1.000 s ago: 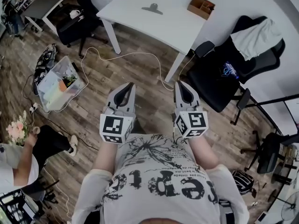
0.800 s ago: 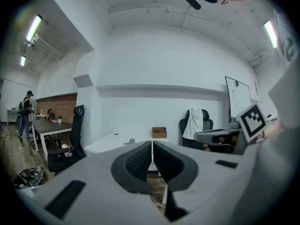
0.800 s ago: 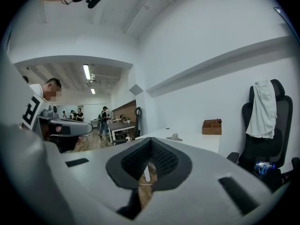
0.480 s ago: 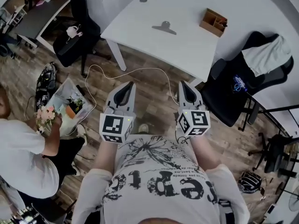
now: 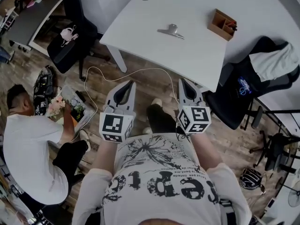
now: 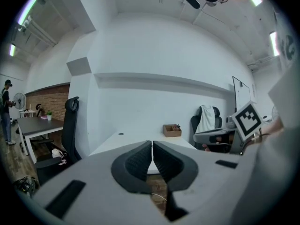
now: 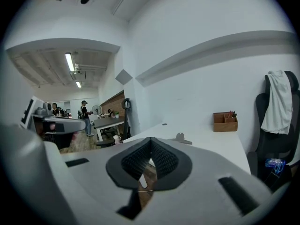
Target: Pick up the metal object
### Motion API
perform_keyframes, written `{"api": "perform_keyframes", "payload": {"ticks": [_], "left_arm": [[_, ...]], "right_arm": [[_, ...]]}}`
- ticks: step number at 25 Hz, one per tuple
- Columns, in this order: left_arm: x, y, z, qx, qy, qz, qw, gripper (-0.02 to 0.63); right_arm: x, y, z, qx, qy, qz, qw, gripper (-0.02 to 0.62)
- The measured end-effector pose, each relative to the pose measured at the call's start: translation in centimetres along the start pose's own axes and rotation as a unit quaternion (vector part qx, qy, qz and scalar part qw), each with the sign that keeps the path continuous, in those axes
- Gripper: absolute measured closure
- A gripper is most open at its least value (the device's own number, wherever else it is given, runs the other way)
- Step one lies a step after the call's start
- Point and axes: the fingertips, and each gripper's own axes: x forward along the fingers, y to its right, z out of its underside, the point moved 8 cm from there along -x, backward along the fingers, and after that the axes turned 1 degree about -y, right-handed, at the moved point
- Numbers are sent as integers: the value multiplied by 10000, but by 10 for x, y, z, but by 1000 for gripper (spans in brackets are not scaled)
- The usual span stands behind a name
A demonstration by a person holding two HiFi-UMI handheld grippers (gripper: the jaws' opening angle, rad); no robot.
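Note:
A grey metal clip (image 5: 171,31) lies flat on the white table (image 5: 154,46), towards its middle; the same metal clip (image 7: 181,138) shows small in the right gripper view. Both grippers are held in front of my chest, above the wooden floor, well short of the table's near edge. My left gripper (image 5: 128,86) is shut with nothing in it, its jaws touching in the left gripper view (image 6: 152,146). Beside it, level with it, my right gripper (image 5: 183,83) is shut and empty too (image 7: 151,143).
A wooden organiser box (image 5: 222,25) stands at the table's far right. A black office chair (image 5: 253,78) with a white cloth is right of the table, another chair (image 5: 70,36) left. A person in white (image 5: 33,149) crouches at the left by a clear bin. A cable (image 5: 136,71) lies on the floor.
The view has moved closer to the table, so the clip and box sit nearer. The person at the left has shifted. Both grippers stay shut and level.

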Motion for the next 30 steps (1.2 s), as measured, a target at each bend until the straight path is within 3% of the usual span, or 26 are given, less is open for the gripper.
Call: {"api": "perform_keyframes", "payload": {"ticks": [6,17,28,30], "left_arm": [[67,-34,-4,39,-118,61,9999,595],[250,-102,-54,143,-133,371,9991,595],[352,-139,-51,91,-421,694,9967,595],[365,-147,-50,70,-461,777,9959,595]], "right_arm": [[74,30,-7,129,-108,103,9998,603],[233,121,-53,354,-271,592,9972,603],[338,166,-22,737,-1205,781,9869,600],[352,167,-15,820,-1417,750,9837,504]]}}
